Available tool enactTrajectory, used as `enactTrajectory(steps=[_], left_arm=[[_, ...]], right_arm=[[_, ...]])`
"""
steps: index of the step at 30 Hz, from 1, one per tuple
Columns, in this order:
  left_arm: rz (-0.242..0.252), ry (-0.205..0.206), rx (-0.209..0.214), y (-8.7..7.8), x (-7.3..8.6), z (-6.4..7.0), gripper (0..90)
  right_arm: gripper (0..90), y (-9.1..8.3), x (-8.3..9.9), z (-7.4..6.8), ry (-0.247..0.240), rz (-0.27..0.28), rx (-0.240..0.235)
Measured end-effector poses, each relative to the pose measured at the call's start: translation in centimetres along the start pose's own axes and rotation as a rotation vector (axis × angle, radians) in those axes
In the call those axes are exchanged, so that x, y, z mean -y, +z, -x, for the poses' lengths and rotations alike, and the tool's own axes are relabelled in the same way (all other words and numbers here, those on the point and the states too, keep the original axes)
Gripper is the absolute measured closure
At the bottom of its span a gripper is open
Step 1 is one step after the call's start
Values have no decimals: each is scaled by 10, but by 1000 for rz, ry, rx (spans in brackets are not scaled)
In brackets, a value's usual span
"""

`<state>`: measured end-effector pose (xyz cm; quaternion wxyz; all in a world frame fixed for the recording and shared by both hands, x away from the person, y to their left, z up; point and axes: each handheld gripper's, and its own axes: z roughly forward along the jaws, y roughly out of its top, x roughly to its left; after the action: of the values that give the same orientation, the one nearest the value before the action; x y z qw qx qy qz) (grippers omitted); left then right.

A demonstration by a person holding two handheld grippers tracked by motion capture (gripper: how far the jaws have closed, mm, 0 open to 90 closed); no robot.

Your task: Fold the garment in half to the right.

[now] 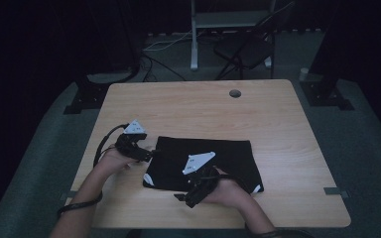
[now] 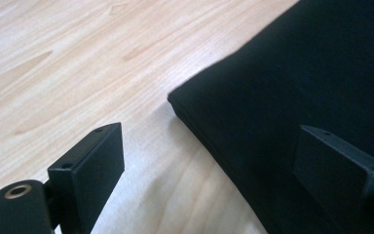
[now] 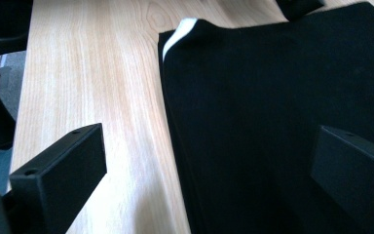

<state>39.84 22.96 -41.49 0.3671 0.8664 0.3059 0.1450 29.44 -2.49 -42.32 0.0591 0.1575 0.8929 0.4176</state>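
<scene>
Straddling cloth edges | left gripper point(image 2: 209, 161) jaws wide apart, gripping nothing | right gripper point(image 3: 209, 170) likewise spread over black folded cloth point(image 1: 213, 153) on table point(image 1: 188, 104)

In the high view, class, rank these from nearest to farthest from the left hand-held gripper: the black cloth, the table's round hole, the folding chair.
1. Black cloth: right beside the left hand-held gripper.
2. Round hole: far side of the table.
3. Folding chair: on the floor beyond the table.

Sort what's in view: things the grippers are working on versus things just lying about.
Job in hand:
black folded cloth
left gripper, jaws open at its corner
right gripper, jaws open over its edge

Lying about:
folding chair
floor cables
</scene>
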Motion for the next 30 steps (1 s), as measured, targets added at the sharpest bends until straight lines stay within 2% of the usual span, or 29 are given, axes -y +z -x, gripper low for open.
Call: enactTrajectory(steps=[3, 8, 12, 18, 20, 21, 24, 26, 27, 28, 29, 30], left_arm=[[1, 1, -2, 5, -6, -4, 121], [-4, 14, -11, 18, -13, -7, 121], [-4, -8, 17, 28, -14, -10, 121], [-19, -6, 66, 41, -12, -8, 122], [-34, 6, 60, 43, -12, -8, 123], [-28, 0, 81, 43, -12, -9, 123], [-16, 7, 99, 44, -10, -10, 128], [-1, 18, 94, 43, -9, -10, 188], [8, 22, 107, 43, -9, -9, 236], [13, 40, 116, 42, -9, -8, 307], [13, 40, 116, 42, -9, -8, 373], [11, 41, 122, 42, -10, -6, 373]], right_arm=[[5, 8, -6, 0, -13, -6, -1], [5, 18, -13, 1, 2, 5, -14], [5, 23, -16, 2, 7, 3, -22], [6, 27, -13, 5, 7, 8, -30], [6, 28, -12, 6, 16, 6, -33], [6, 28, -12, 6, 19, 9, -35], [5, 29, -11, 7, 23, 11, -43], [5, 29, -11, 7, 28, 11, -43], [6, 29, -10, 8, 28, 13, -47], [5, 29, -10, 8, 30, 12, -46], [6, 29, -11, 8, 32, 12, -47], [6, 29, -11, 8, 32, 12, -47]])
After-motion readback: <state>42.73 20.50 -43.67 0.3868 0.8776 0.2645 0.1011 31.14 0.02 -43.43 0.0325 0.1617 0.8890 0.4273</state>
